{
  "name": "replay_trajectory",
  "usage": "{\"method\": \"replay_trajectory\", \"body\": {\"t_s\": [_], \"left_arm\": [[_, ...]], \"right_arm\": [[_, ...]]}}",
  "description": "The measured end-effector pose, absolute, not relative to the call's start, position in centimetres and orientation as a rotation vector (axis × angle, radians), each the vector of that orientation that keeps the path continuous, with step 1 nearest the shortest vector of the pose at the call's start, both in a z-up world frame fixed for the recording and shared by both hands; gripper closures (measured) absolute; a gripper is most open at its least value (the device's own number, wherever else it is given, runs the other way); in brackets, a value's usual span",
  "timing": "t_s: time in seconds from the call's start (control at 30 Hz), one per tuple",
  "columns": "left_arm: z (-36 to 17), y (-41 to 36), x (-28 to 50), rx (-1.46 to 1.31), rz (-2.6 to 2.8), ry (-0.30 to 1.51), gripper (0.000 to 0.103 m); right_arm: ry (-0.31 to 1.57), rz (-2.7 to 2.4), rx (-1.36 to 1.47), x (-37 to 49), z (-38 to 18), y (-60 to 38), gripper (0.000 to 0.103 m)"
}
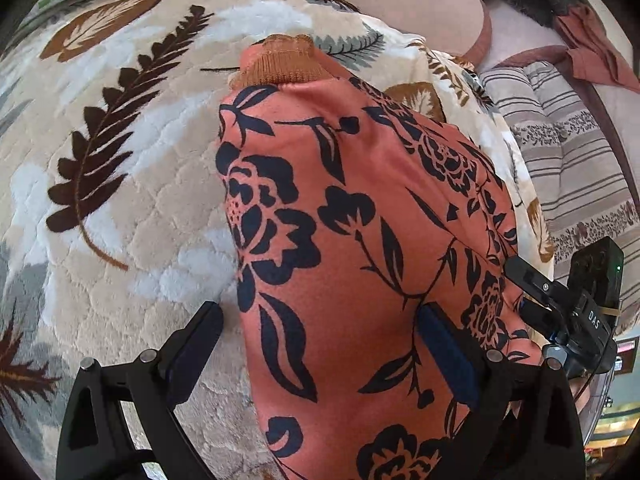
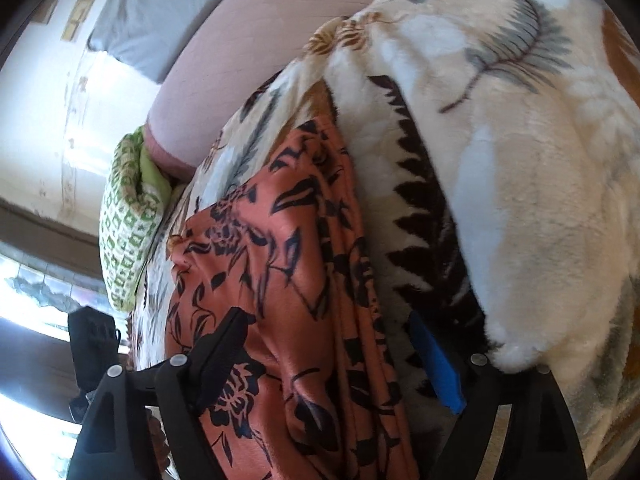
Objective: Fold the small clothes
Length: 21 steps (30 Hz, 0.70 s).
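Observation:
A small coral garment (image 1: 352,216) with a dark navy flower print and a brown ribbed band (image 1: 282,66) at its far end lies on a cream leaf-patterned blanket (image 1: 132,168). My left gripper (image 1: 320,320) is open, its jaws wide apart with the near part of the garment lying between them. In the right wrist view the garment (image 2: 288,280) lies bunched in long folds. My right gripper (image 2: 328,332) is open, its jaws standing either side of the garment's near end. The other gripper's body (image 1: 580,312) shows at the garment's right edge.
The blanket (image 2: 500,160) rises in a thick fold to the right in the right wrist view. A green-patterned pillow (image 2: 128,216) and a pink sheet (image 2: 256,48) lie beyond. A striped cushion (image 1: 568,160) and a rust cloth (image 1: 596,48) sit at the right in the left wrist view.

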<state>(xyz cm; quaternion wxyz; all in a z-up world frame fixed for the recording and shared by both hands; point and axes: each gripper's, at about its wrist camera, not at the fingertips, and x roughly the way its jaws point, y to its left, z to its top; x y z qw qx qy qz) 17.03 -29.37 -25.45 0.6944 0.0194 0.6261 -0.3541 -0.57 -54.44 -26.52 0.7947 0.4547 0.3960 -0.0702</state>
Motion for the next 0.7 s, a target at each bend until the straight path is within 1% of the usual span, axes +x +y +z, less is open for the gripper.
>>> {"method": "replay_trajectory", "body": {"t_s": [0.07,0.1,0.13,0.17,0.27,0.33,0.37,0.43,0.53,0.6,0.7], "left_arm": [[-25.3,-29.4,17.1,0.029,-0.795,1.395,0.005],[-25.2,-29.5,17.0,0.021,-0.799,1.393,0.011],[-25.1,-29.4,17.0,0.014,-0.804,1.391,0.019],[-25.0,-29.6,16.9,0.005,-0.814,1.39,0.023],[-24.7,-29.8,16.6,0.022,-0.796,1.371,0.028],[-24.5,-29.9,16.4,0.028,-0.782,1.351,0.038],[-24.4,-29.8,16.4,0.024,-0.778,1.34,0.04],[-24.0,-29.6,16.2,0.022,-0.77,1.324,0.051],[-23.4,-29.4,16.0,0.038,-0.76,1.3,0.058],[-22.9,-29.0,15.8,0.041,-0.755,1.29,0.062],[-22.2,-28.7,15.3,0.048,-0.747,1.272,0.065]], "right_arm": [[0.848,-0.109,0.959,-0.1,-26.4,-53.8,0.019],[0.853,-0.098,0.937,0.2,-26.3,-53.4,0.02],[0.859,-0.092,0.912,0.4,-26.2,-52.9,0.025],[0.865,-0.073,0.895,0.8,-26.2,-52.4,0.028],[0.875,-0.079,0.878,1.1,-26.5,-51.9,0.031],[0.87,-0.078,0.867,1.1,-26.4,-51.8,0.038],[0.87,-0.074,0.865,1.2,-26.3,-51.6,0.04],[0.87,-0.072,0.84,1.2,-26.0,-51.2,0.048],[0.856,-0.073,0.781,1.1,-25.1,-50.5,0.054],[0.846,-0.072,0.77,1.0,-24.7,-50.3,0.056],[0.818,-0.064,0.746,0.5,-23.7,-50.0,0.059]]}}
